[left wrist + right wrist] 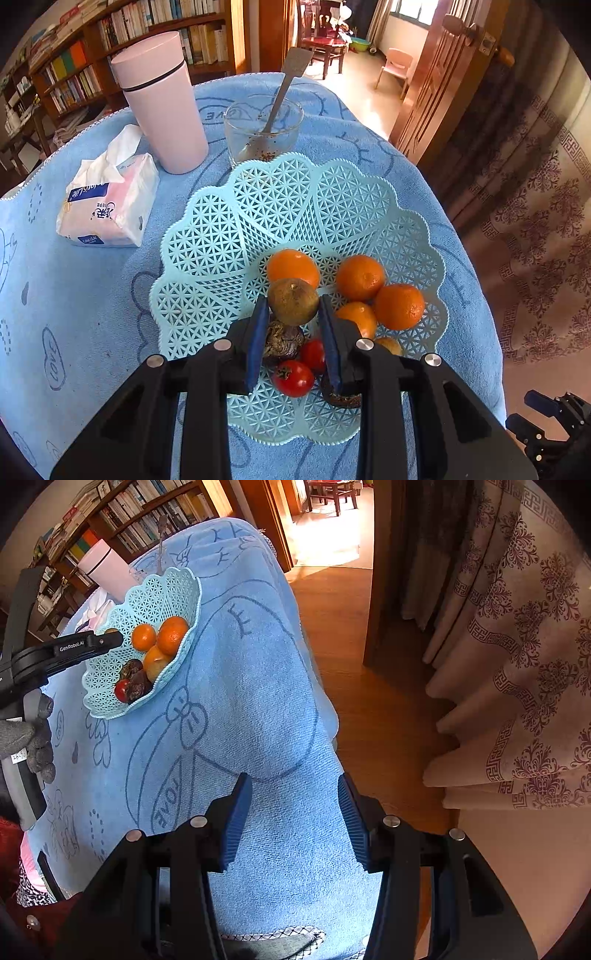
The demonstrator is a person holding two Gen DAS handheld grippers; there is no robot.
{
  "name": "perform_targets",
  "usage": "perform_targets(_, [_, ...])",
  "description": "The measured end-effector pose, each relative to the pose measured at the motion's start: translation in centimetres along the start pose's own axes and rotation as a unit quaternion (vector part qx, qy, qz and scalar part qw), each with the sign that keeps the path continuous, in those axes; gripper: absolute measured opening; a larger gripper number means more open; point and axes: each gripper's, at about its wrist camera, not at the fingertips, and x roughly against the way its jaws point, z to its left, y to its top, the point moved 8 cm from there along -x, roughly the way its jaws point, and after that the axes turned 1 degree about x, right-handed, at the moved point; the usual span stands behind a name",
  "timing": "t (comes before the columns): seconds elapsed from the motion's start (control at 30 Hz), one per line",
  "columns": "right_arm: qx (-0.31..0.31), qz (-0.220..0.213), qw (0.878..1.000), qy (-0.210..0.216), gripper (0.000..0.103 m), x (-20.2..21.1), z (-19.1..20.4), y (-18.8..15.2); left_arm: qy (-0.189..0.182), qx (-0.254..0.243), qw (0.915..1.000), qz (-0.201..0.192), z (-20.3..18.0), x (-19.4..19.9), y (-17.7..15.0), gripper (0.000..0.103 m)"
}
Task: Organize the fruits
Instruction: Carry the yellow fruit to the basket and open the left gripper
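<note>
Over the pale blue lattice basket, the left gripper pinches a brownish round fruit above oranges and tomatoes. Well away from the basket, the right gripper hangs wide apart, holding nothing.

A blue towel printed with line drawings and the word "love" covers the table. Toward its far edge stands an upright pink tumbler with a dark band under the lid. Just to the right of it is a clear glass with a metal spoon leaning in it and brown specks at the bottom. Near the left edge lies a soft tissue pack with a tissue sticking up. Behind stand bookshelves; an open wooden door and patterned curtain are on the right.
</note>
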Motion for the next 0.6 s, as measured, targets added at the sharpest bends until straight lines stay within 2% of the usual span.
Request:
perform_targets(0.03, [0.001, 0.0, 1.0, 0.0, 0.05, 0.0, 0.1, 0.0, 0.0, 0.002, 1.0, 0.0, 0.0, 0.1, 0.0, 0.04])
perform_targets(0.07, [0.002, 0.0, 1.0, 0.0, 0.05, -0.1, 0.2, 0.0, 0.002, 0.004, 1.0, -0.002, 0.1, 0.2, 0.1, 0.059])
perform_targets(0.1, [0.002, 0.0, 1.0, 0.0, 0.05, -0.1, 0.3, 0.1, 0.005, 0.006, 1.0, -0.006, 0.3, 0.3, 0.1, 0.069])
perform_targets(0.17, [0.003, -0.002, 1.0, 0.001, 0.065, -0.1, 0.5, 0.2, 0.011, 0.006, 0.9999, -0.01, 0.5, 0.8, 0.2, 0.069])
perform_targets(0.27, [0.012, -0.006, 1.0, 0.002, 0.066, 0.0, 1.3, 0.5, 0.025, 0.006, 0.9997, -0.005, 1.1, 1.4, 0.1, 0.078])
perform_targets(0.6, [0.065, -0.021, 0.998, 0.006, 0.08, 0.2, 4.9, 1.8, 0.033, 0.012, 0.9986, -0.039, 2.3, 5.4, -0.1, 0.08])
